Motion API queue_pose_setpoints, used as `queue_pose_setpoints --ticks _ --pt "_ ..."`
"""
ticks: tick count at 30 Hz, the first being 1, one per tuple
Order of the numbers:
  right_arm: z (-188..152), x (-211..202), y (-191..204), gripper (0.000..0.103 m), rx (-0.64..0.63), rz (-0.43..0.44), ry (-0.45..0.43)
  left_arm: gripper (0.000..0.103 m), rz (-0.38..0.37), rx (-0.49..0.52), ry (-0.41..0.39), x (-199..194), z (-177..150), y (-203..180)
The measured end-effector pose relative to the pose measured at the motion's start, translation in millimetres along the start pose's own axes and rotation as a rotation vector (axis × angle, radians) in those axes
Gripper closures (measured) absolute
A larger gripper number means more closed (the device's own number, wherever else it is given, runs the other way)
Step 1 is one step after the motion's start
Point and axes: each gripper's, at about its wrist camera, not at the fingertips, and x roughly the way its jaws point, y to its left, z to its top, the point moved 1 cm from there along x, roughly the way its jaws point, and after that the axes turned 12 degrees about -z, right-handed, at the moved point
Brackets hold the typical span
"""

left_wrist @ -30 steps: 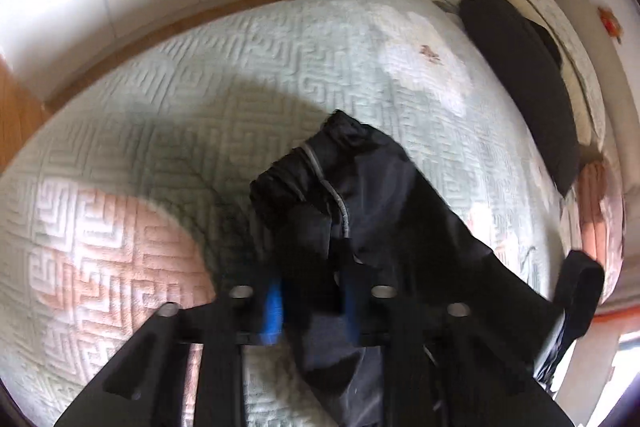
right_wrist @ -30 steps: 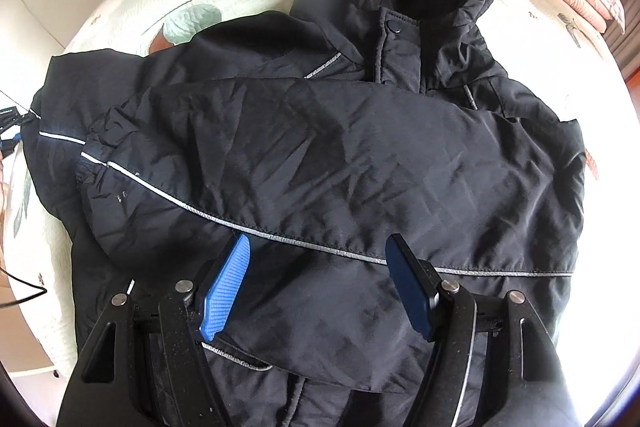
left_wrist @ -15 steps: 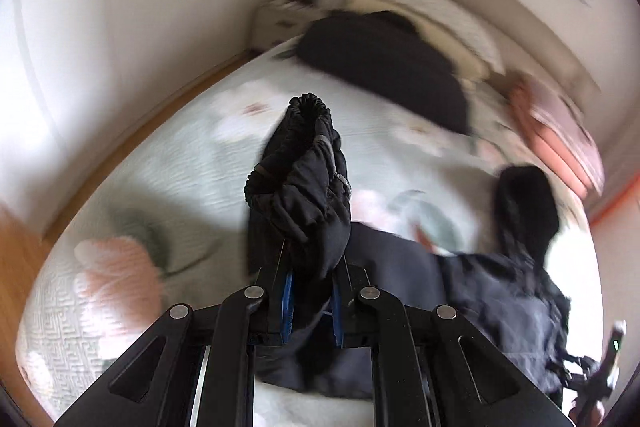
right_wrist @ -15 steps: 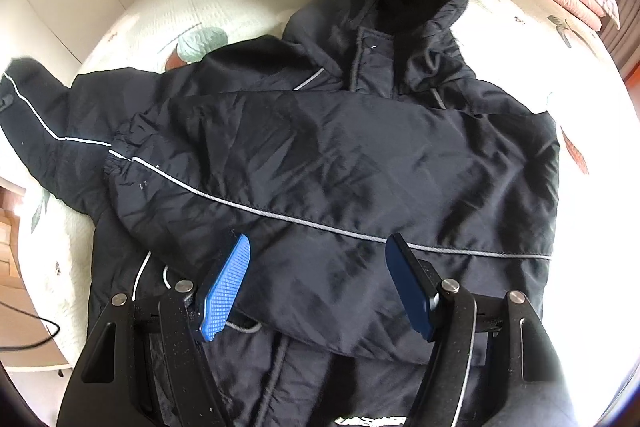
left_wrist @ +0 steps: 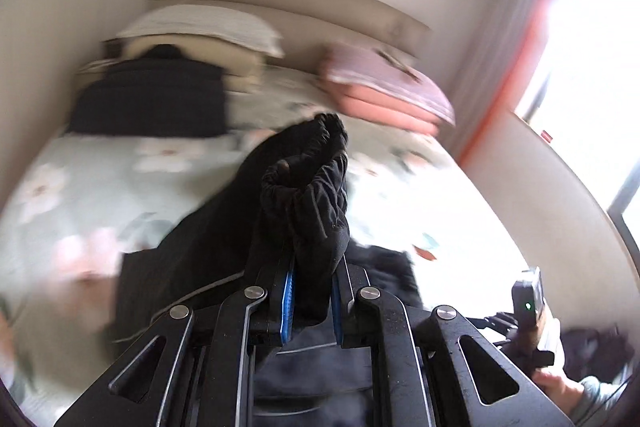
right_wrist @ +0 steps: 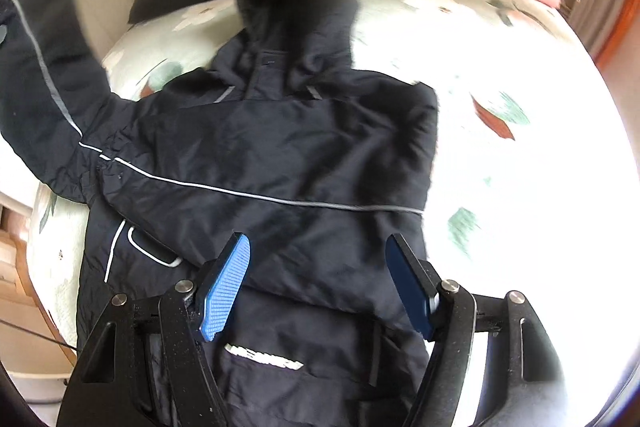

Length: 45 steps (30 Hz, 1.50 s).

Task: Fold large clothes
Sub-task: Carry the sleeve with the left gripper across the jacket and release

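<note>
A dark hooded jacket lies face up on the flowered bed, hood toward the pillows, with one sleeve already laid across its chest, marked by a pale piping line. The left hand-held gripper is clamped tight on the gathered cuff of the other sleeve, which in the right wrist view stands lifted off the bed at the left edge. The right hand-held gripper hovers above the jacket's lower front with its jaws standing wide and nothing between them. The step in hand appears to be bringing this second sleeve across the body. To do it well, the person should likely carry the cuff over the chest so the sleeve bends at the shoulder seam, not partway down the arm, and lay it level over the first sleeve with its cuff near the far side edge. Keeping mild tension until the fabric lands should prevent bunching; the slippery shell may slide, so the free gripper could press the body flat near the shoulder. Releasing only once the cuff rests on the jacket seems wise. A second dark garment lies near the pillows, well apart.
</note>
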Motion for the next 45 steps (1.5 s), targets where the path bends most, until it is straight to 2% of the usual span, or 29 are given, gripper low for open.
queue_pose_setpoints --ticks 2,4,7,10,12,14,16,18,19,20,22,26,29,31,34,35,36,37,38,39,41,45 --pt "-6 0 -16 0.03 0.016 0.0 0.003 0.088 -0.052 0.014 0.071 48 -16 -29" --pt "-11 2 -30 0.03 0.029 0.005 0.007 0.088 -0.024 0.054 0.145 94 -38 -52" --pt "-17 8 -48 0.03 0.037 0.015 0.019 0.088 0.003 0.062 0.263 154 -83 -62" --pt "-23 18 -60 0.03 0.039 0.018 0.029 0.087 0.052 0.062 0.387 200 -126 -53" --pt "-25 25 -64 0.03 0.033 0.036 0.041 0.083 0.026 -0.001 0.467 222 -147 -37" --pt "-27 31 -65 0.03 0.027 0.051 0.055 0.081 0.002 -0.054 0.524 228 -159 -28" --pt "-27 36 -62 0.03 0.025 0.076 0.065 0.078 -0.031 -0.08 0.53 222 -161 -27" --pt "-24 39 -57 0.03 0.029 0.112 0.069 0.052 -0.131 -0.155 0.537 211 -159 -25" --pt "-21 39 -53 0.03 0.028 0.128 0.067 0.025 -0.195 -0.215 0.529 205 -157 -24" --pt "-18 38 -50 0.03 0.023 0.135 0.062 0.017 -0.234 -0.265 0.51 200 -157 -27" --pt "-11 34 -41 0.03 0.011 0.127 0.041 0.017 -0.256 -0.289 0.494 191 -155 -30" --pt "-2 32 -28 0.029 0.004 0.147 0.041 0.017 -0.179 -0.273 0.455 162 -153 -31" --pt "2 47 -11 0.028 0.037 0.223 0.095 0.017 -0.142 -0.304 0.415 131 -152 -14" --pt "4 65 4 0.028 0.066 0.286 0.139 0.017 -0.088 -0.331 0.417 116 -154 0" --pt "6 98 18 0.028 0.155 0.352 0.221 0.017 -0.044 -0.364 0.401 98 -152 27" --pt "6 107 21 0.029 0.192 0.38 0.234 0.017 -0.023 -0.362 0.381 91 -150 35" --pt "7 113 23 0.036 0.215 0.393 0.241 0.017 0.0 -0.357 0.359 81 -146 41" --pt "9 118 27 0.051 0.218 0.388 0.249 0.017 0.02 -0.352 0.341 71 -143 50" --pt "11 118 31 0.059 0.209 0.357 0.251 0.017 0.042 -0.347 0.326 61 -139 58" --pt "14 112 33 0.073 0.201 0.338 0.233 0.017 0.063 -0.341 0.313 54 -135 65" --pt "20 84 31 0.077 0.174 0.292 0.141 0.017 0.114 -0.317 0.297 43 -125 76" --pt "28 11 13 0.078 0.101 0.082 -0.053 0.017 0.254 -0.238 0.324 35 -111 102"
